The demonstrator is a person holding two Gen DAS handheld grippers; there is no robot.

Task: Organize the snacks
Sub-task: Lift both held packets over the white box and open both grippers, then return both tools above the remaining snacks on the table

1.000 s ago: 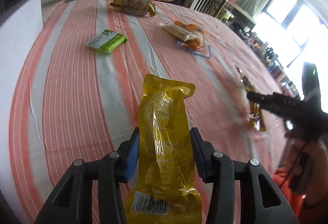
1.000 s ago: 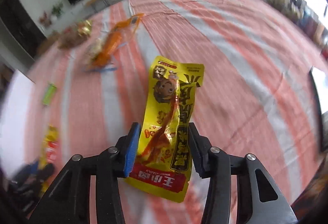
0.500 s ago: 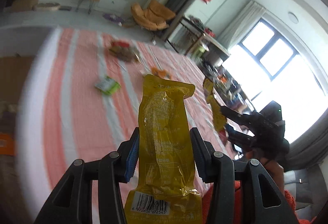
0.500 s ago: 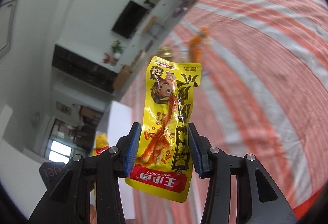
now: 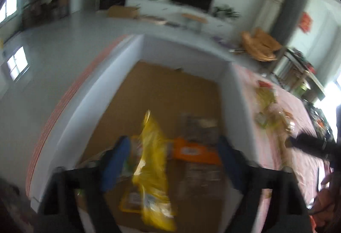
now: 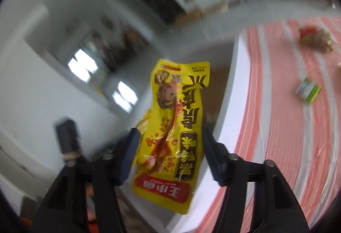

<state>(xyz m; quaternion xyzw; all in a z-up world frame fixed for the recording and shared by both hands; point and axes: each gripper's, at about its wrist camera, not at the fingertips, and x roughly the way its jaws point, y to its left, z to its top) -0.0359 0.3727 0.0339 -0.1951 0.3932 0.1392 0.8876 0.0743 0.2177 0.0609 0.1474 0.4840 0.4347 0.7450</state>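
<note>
My left gripper [image 5: 172, 160] is open over a white-walled cardboard box [image 5: 187, 51]. The yellow snack packet [image 5: 153, 169] is loose between the spread jaws, falling into the box and blurred. An orange packet [image 5: 194, 150] and dark packets [image 5: 200, 126] lie inside. My right gripper [image 6: 170, 152] holds a yellow packet with a cartoon figure [image 6: 174, 126]; its jaws have parted slightly and the packet tilts. It hangs by the box's white wall [image 6: 236, 92].
The striped pink tablecloth [image 6: 287, 126] holds a green packet [image 6: 308, 90] and a bag of wrapped snacks [image 6: 315, 40]. In the left wrist view, more snacks [image 5: 268, 109] lie on the table right of the box. The right gripper's black body [image 5: 313, 144] shows there too.
Both grippers swung from the table over to the box. My left gripper opened and let go of its yellow packet, which is dropping. The right jaws have widened a little.
</note>
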